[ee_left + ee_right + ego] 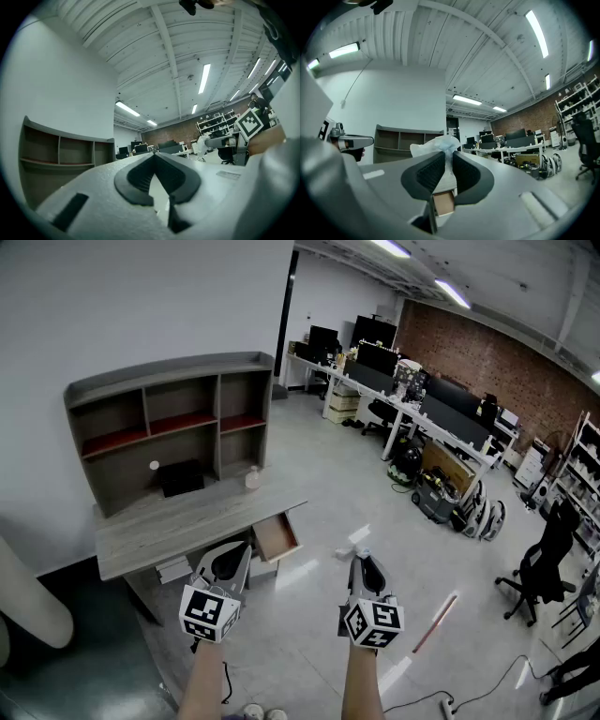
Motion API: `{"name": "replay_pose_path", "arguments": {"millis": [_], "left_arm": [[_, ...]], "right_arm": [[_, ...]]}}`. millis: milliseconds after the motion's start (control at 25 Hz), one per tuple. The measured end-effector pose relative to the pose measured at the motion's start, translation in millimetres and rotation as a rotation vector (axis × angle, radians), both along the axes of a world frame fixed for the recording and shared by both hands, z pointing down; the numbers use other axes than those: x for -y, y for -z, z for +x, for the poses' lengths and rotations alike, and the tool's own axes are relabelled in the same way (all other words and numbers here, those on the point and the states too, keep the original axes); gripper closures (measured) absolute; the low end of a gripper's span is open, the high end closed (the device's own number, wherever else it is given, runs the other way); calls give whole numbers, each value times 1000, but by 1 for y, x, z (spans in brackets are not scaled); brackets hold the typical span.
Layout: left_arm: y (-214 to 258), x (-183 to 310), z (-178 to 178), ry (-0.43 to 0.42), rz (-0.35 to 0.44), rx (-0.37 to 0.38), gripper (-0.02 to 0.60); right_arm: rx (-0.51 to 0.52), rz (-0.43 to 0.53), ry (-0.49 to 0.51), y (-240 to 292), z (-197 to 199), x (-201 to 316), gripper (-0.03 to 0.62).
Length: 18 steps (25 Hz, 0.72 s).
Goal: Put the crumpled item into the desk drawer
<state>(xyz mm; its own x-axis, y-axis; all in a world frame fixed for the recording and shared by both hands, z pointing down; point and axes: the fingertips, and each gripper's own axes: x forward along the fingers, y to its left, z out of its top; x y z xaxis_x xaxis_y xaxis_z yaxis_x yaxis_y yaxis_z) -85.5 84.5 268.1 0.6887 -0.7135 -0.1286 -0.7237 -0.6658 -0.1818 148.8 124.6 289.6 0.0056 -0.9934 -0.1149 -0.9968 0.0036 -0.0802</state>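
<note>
Clamping the right gripper [362, 561] on a crumpled, pale bluish-white wad of thin plastic [438, 143], with the dark ribbed pads [425, 172] pressed against both of its sides. Pokes out above the jaw tips (puffy, bunched at the top). Held in mid-air over the pale floor, apart from the desk and not in the drawer. Nothing between the jaws of the left gripper [153, 156], shut tip to tip. Hovers near the front edge of a long grey wood-grain desk [150, 531]. Under that desktop, at its right end, an open drawer with a light brown wooden inside [277, 536], lying between the two grippers in the head view. Seen again directly below the clamped wad in the right gripper view. Further back on the desk, a grey shelf unit with red-lined compartments [169, 413], set against the white wall.
</note>
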Motion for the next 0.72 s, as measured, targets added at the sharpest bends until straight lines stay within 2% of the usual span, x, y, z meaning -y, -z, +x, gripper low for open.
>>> {"name": "replay_pose_path", "arguments": {"millis": [400,720], "left_arm": [[-7,6,1,5,-13,3,580],[-17,8,2,7,-35,5,580]], "right_arm": [[6,0,8,-4,1,5,530],[51,3,42,-12,1,7,528]]}}
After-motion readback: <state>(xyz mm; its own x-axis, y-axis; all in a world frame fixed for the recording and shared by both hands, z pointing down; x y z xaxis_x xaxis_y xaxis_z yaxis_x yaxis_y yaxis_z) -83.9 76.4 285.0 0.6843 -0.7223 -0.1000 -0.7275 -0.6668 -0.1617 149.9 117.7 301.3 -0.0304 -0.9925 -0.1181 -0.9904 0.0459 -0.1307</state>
